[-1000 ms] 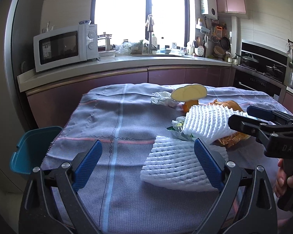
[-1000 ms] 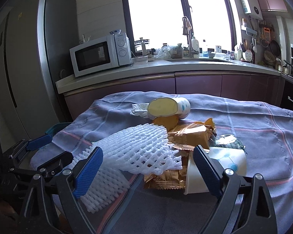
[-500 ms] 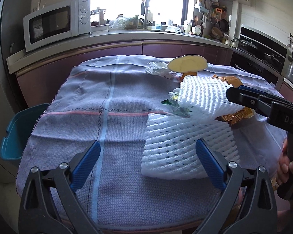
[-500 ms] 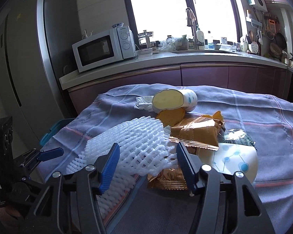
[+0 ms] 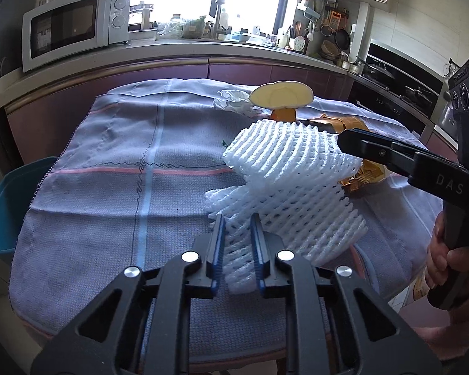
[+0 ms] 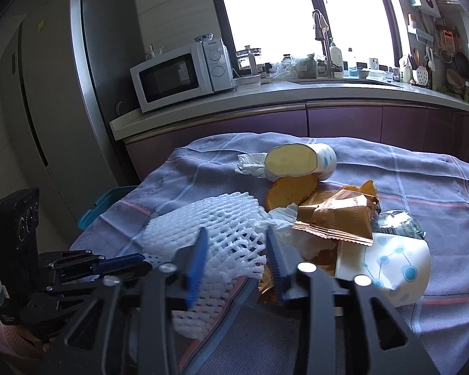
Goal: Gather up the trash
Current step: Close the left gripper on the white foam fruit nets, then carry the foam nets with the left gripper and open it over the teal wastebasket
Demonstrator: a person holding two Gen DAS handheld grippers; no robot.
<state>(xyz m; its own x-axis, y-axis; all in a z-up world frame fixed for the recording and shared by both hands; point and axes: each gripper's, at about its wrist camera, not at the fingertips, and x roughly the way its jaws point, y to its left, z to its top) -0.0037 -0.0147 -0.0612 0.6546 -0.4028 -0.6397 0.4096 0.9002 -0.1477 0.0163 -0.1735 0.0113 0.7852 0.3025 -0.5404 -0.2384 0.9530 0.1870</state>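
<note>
Lower white foam-net sleeve, near the table's front edge, is clamped by left gripper; upper white foam-net sleeve is pinched by right gripper.

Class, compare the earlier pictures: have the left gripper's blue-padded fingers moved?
Yes. The left gripper has closed its fingers inward onto the lower white foam net, judged against the striped tablecloth.
</note>
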